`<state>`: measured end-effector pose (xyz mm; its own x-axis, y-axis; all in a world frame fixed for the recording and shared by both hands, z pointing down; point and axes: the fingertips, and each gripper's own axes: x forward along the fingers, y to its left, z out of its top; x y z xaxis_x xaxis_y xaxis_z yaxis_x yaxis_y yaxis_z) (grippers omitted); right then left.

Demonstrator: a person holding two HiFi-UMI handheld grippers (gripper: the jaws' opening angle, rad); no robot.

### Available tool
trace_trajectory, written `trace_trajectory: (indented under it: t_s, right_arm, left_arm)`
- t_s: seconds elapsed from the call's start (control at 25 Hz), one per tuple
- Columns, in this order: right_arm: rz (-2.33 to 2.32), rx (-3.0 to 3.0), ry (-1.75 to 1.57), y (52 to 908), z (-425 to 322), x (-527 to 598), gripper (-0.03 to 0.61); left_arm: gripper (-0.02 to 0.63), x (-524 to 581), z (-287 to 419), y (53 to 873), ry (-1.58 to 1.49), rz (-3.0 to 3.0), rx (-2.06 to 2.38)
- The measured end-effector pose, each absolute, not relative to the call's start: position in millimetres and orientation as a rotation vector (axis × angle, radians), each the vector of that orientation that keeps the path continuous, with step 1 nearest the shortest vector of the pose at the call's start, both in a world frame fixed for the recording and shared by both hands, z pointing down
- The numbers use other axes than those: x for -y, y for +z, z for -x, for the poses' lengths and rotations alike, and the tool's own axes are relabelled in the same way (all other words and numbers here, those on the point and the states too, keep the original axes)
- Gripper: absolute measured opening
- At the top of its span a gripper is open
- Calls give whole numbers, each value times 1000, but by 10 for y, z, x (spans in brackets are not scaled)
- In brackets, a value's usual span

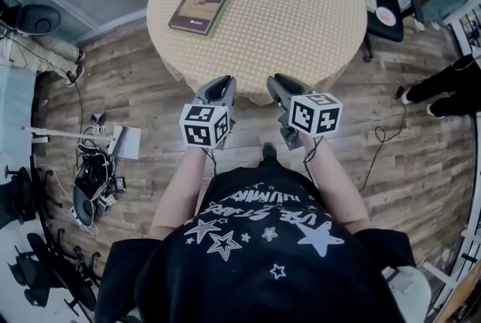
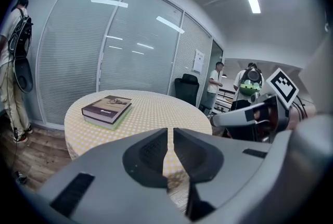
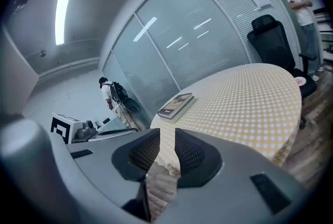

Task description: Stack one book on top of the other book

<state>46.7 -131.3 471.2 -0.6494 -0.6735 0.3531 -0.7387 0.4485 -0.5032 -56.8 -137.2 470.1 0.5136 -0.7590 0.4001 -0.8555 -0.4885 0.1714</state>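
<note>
Books were the matter in hand, and they appeared to be stacked already: a brown-covered book [image 1: 200,6] lay flat on a thinner green-edged book [image 2: 117,120], edges roughly in line, on the far left part of the round table [image 1: 301,13] with its yellow checked cloth. We held both grippers well apart from that pile, short of the table's near edge and above the wooden floor [image 1: 135,89]. Our left gripper [image 2: 170,132] had its jaws drawn almost together, only a slit between the pads and nothing in it. Our right gripper [image 3: 166,134] stood partly open, its ribbed pads a clear gap apart, likewise holding nothing. We judged the brown-covered book to be stiff and moderately heavy, bound firmly enough to keep its shape when lifted by one side, though its pages could fan or sag if we pinched only the cover. Its cover looked smooth and might slip on hard pads, so we thought a grip across the full thickness near the spine, or at the middle of a long edge, would serve best. We reckoned the jaws would need to open wider than the block of pages first. With both books lying flat on the cloth, we saw no overhang to get a jaw under, and we judged that any correction would mean nudging rather than lifting.
</note>
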Motion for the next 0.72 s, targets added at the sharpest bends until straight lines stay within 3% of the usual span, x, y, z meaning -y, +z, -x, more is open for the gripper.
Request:
trace_trajectory:
  t_s: [0.28,0.72]
  right_arm:
    - [-1342,2545,929,4671,-413,948,58]
    - [-1392,2499,946,4705,-238,359,49]
  left_arm:
    - [40,1046,724,4607,363,-2446,1308]
    - [40,556,878,4624,355,-2471,1233]
